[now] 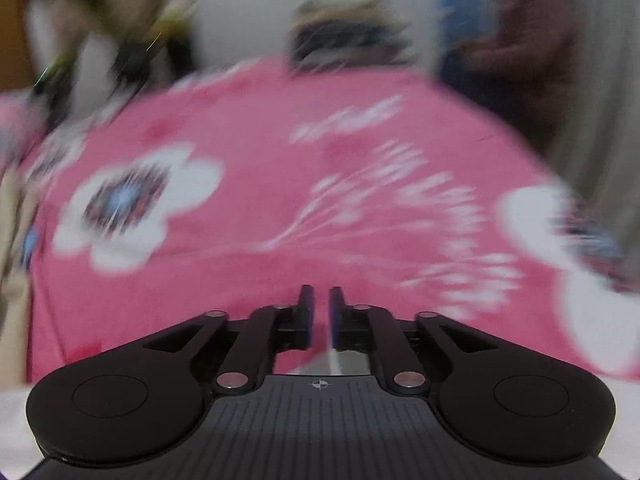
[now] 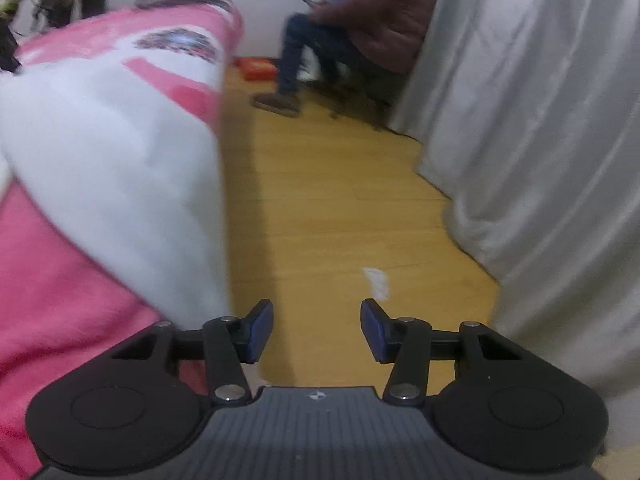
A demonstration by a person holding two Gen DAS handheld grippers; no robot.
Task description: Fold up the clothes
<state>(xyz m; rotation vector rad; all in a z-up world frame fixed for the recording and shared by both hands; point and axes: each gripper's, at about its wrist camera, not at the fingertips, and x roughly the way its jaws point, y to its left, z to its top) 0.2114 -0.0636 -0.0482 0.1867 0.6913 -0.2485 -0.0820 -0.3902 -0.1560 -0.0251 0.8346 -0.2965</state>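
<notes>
Covering the bed, pink floral blanket (image 1: 248, 168) — wooden floor (image 2: 340, 208) and grey curtain (image 2: 540, 120) to its right. Left tongs (image 1: 321, 312) narrow, empty; right tongs (image 2: 317, 330) wide, empty — seated person (image 2: 360, 20) far.

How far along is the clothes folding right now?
Done: nothing visibly folded on the pink flowered blanket. In hand: nothing; the left claw stands slightly apart, empty, and the right claw is open over the wooden floor. Left: picking up a garment and folding.
</notes>
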